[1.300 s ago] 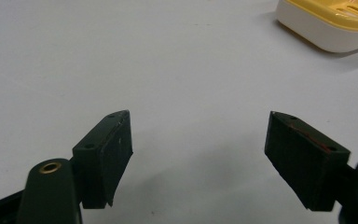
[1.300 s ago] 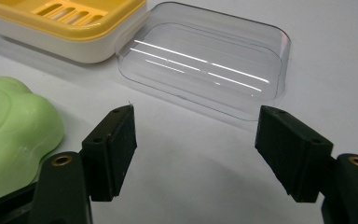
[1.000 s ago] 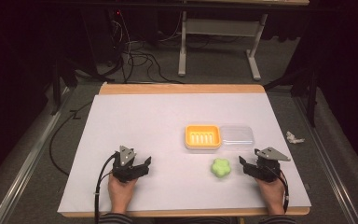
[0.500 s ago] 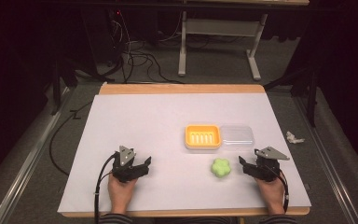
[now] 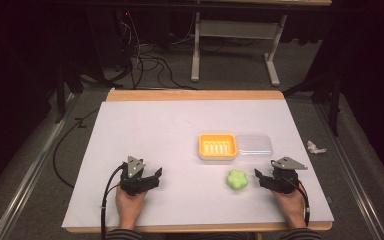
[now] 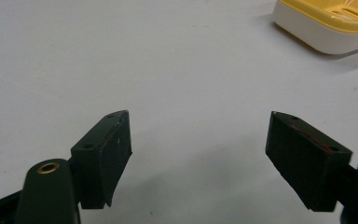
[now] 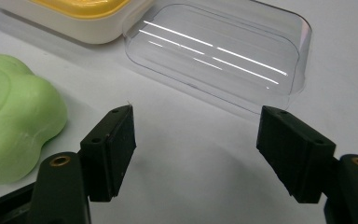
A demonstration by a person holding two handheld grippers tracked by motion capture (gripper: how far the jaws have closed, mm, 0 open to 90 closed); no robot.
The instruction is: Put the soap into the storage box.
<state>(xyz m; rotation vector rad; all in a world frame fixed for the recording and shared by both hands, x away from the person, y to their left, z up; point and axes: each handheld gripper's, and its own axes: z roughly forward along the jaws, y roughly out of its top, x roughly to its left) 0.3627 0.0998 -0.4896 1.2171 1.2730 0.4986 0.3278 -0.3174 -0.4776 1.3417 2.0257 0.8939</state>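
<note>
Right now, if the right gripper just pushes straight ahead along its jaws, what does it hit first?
Most likely the clear plastic lid, which lies dead ahead of the open right gripper with only bare table between. The green soap sits off to its left, probably missed. Depth is hard to judge.

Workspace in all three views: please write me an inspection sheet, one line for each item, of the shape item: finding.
Surface: white sheet on a wooden table, flat.
Job's things: yellow ribbed soap dish with white base; clear plastic lid lying at its right, touching it; green flower-shaped soap bar on the sheet in front of the dish.
Clutter: crumpled white scrap on the floor, right of the table.
Grippers: left tongs open, holding nothing; right tongs open, holding nothing, just right of the soap.
Cables: a black cable trails from the left tongs; cables on the floor behind the table.
Surroundings: dark room, white-legged desk frame behind.
</note>
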